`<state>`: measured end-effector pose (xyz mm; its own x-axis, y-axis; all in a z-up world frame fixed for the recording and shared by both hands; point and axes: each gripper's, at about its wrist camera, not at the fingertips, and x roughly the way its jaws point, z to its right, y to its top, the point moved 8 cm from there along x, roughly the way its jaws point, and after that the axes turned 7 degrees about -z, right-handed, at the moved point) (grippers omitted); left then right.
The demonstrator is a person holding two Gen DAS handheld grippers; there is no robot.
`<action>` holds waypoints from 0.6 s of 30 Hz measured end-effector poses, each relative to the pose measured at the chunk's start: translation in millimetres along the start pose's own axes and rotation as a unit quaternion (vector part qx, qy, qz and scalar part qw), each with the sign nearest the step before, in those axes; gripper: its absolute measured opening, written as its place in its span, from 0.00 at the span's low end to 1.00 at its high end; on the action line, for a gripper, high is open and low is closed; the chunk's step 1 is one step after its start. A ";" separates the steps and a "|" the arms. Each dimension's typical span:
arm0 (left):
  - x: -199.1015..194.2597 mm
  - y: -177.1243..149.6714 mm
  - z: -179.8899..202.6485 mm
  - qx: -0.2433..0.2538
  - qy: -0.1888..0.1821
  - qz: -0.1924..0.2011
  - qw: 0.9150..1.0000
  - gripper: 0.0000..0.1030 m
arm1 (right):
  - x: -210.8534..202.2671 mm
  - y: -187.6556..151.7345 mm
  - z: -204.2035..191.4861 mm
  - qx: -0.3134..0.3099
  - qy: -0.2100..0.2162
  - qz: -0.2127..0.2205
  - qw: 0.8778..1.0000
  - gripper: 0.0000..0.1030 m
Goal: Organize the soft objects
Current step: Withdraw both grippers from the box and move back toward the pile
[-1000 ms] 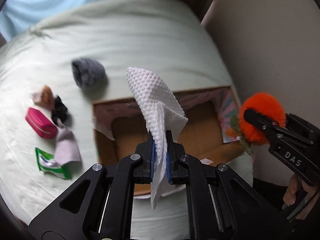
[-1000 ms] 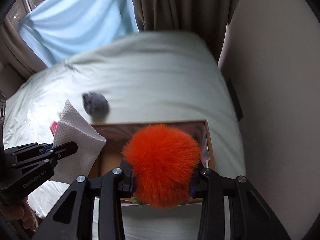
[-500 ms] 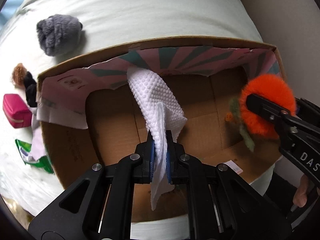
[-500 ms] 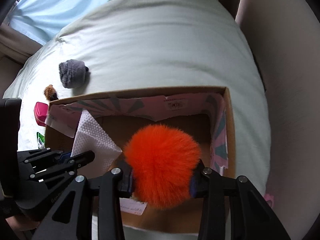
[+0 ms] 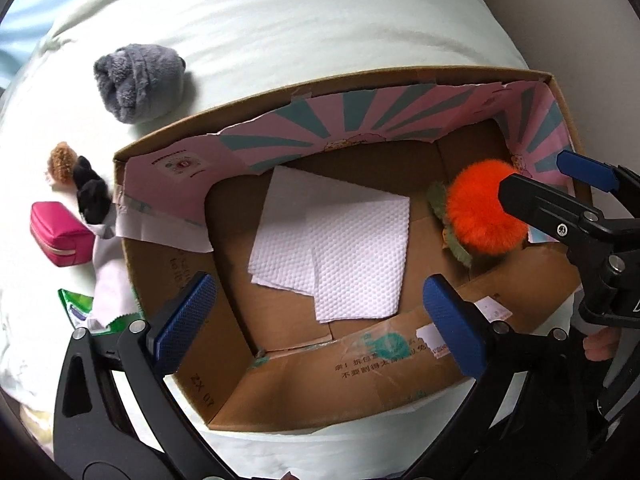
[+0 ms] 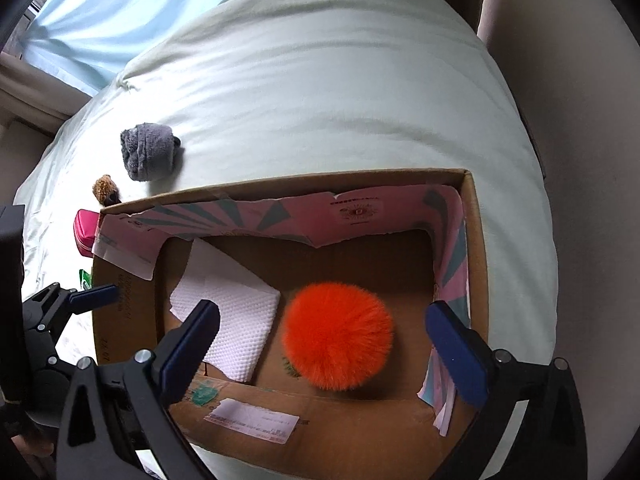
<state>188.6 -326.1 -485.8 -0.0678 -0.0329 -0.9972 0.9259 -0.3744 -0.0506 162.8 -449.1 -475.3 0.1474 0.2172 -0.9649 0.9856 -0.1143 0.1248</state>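
A pale green bed [image 6: 320, 92] is filling both views; a cardboard box [image 5: 360, 384] with a pink and teal inner lining is sitting open on it near the front edge. A white paper towel [image 5: 340, 240] is lying flat on the box floor toward 9 o'clock, and an orange pompom [image 6: 338, 336] is resting on the floor toward 3 o'clock, apart from the towel. The left gripper [image 5: 320, 328] is hanging over the box with its jaws having just been opening, now spread wide with nothing between them; the right gripper [image 6: 324, 344] is likewise standing wide after just opening, the pompom lying loose below between its blue pads without touching them.

Only the left wrist view is showing the green felt leaves under the pompom, a white cloth [image 5: 108, 276] and a green packet [image 5: 76, 308] at 9 o'clock outside the box, and a black soft piece beside the brown one; only the right wrist view is showing the blue curtain [image 6: 120, 12] at 11 o'clock. Both are showing the grey plush [image 5: 138, 80] at 10 o'clock beyond the box, the pink pouch [image 5: 60, 232] and a small brown pompom [image 5: 62, 159] nearby.
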 end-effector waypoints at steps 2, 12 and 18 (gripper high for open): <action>-7.0 2.2 -1.8 0.000 -0.002 0.006 1.000 1.00 | -5.8 -2.2 1.5 0.001 -0.006 0.007 1.000 0.99; -71.1 -18.2 -12.8 -0.013 -0.021 0.057 0.998 1.00 | -60.1 -15.1 -7.0 0.005 -0.037 0.042 0.998 0.99; -121.8 -40.0 -24.1 -0.012 -0.018 0.102 0.994 1.00 | -111.1 -27.9 -24.4 0.008 -0.056 0.082 0.995 0.99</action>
<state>168.7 -284.7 -363.7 0.1105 -0.1394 -0.9841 0.9305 -0.3335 0.1517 120.9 -446.4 -366.0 0.2947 0.0843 -0.9519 0.9474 -0.1555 0.2796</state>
